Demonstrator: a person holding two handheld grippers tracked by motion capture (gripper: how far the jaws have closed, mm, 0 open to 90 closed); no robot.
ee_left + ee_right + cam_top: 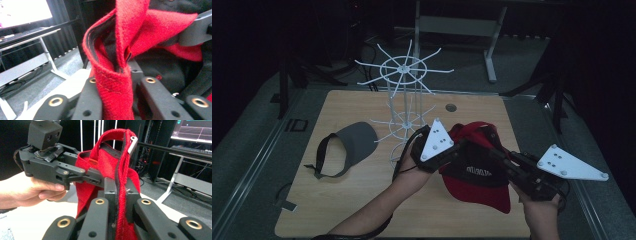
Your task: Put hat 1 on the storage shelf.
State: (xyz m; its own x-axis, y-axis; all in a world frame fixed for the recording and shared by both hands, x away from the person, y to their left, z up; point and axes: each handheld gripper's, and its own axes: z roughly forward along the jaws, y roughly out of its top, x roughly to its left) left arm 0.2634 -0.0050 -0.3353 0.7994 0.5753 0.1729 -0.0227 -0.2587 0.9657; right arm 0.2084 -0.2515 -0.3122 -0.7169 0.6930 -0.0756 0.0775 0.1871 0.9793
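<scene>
A red and black cap (477, 175) hangs above the right half of the wooden table (362, 210), held between both grippers. My left gripper (458, 145), under its grey plate, comes in from the left and is shut on a fold of the cap's red rim (112, 82). My right gripper (493, 149) reaches in from the right and is shut on the red back strap area (110, 160), its jaws pinching the fabric at the seam. In the right gripper view the left gripper (100, 178) bites the cap from the side, with a hand behind it.
A white wire display rack (404, 100) with radiating hooks stands just behind the left gripper. A grey visor (352, 145) lies on the table's left half. A round hole (451, 107) sits near the far edge. Dark stands and a desk frame (492, 45) lie beyond.
</scene>
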